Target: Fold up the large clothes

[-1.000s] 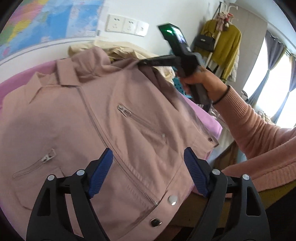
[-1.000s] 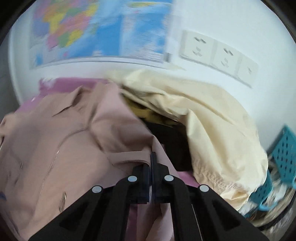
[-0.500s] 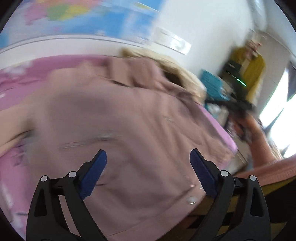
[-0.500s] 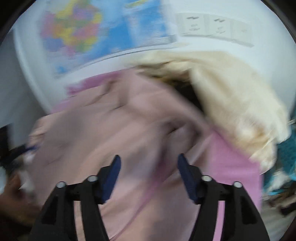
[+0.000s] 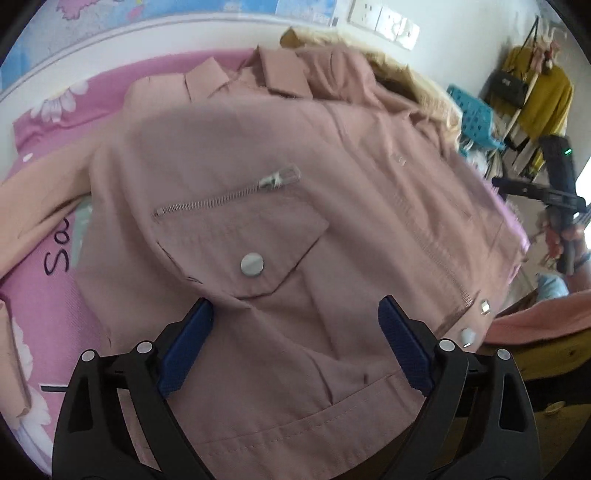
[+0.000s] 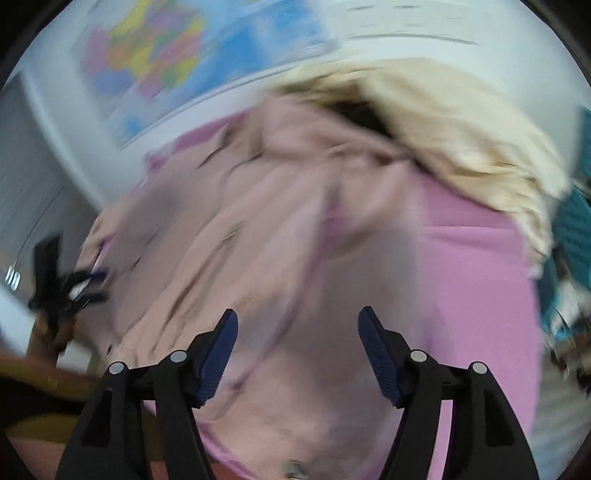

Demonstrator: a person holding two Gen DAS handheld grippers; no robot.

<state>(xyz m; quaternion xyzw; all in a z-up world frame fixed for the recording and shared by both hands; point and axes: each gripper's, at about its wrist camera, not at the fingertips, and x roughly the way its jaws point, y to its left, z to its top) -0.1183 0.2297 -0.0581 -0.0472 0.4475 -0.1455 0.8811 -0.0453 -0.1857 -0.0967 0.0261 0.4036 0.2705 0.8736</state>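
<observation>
A dusty-pink jacket (image 5: 295, 184) lies front-up on the pink bedsheet (image 5: 44, 295), collar toward the wall, with a zip pocket and a snap flap pocket in the middle. My left gripper (image 5: 295, 306) hovers just above the hem below the flap pocket. Its jaws are wide and closing slightly, with no cloth pinched between them. In the blurred right wrist view my right gripper (image 6: 298, 315) hangs over the jacket's (image 6: 240, 240) right side and the sheet (image 6: 472, 277). Its jaws are opening and hold nothing. The right gripper (image 5: 554, 195) also shows past the bed's right edge.
A cream garment (image 6: 461, 129) is heaped at the back against the wall. A blue basket (image 5: 476, 118) and a rack with a yellow top (image 5: 543, 92) stand to the right. A map (image 6: 184, 55) and sockets (image 5: 384, 22) are on the wall. A pink sleeve (image 5: 546, 321) is near.
My right gripper let go of the jacket's shoulder, opened and drew back off to the right. My left gripper slid left across the jacket front to the flap pocket.
</observation>
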